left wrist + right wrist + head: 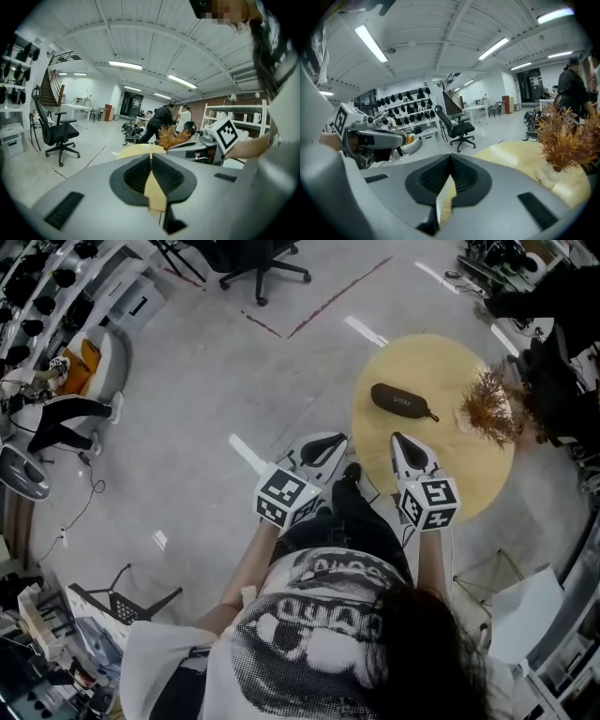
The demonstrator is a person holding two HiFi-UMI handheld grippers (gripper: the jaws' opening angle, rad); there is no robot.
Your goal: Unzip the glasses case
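Note:
The dark oval glasses case (403,401) lies zipped on the round yellow table (441,484), its pull tab pointing right. Both grippers hover at the table's near edge, short of the case. My left gripper (330,439) is left of and below the case, its jaws shut and empty. Its pads meet at the tips in the left gripper view, where the left gripper (151,157) hides the case. My right gripper (401,437) is directly below the case, also shut on nothing. The case is hidden behind the right gripper (450,157) in the right gripper view.
A dried brown plant (489,407) stands on the table right of the case, also seen as the plant (563,136). An office chair (262,263) is on the floor beyond. People (161,121) stand past the table. Shelving (47,277) lines the left side.

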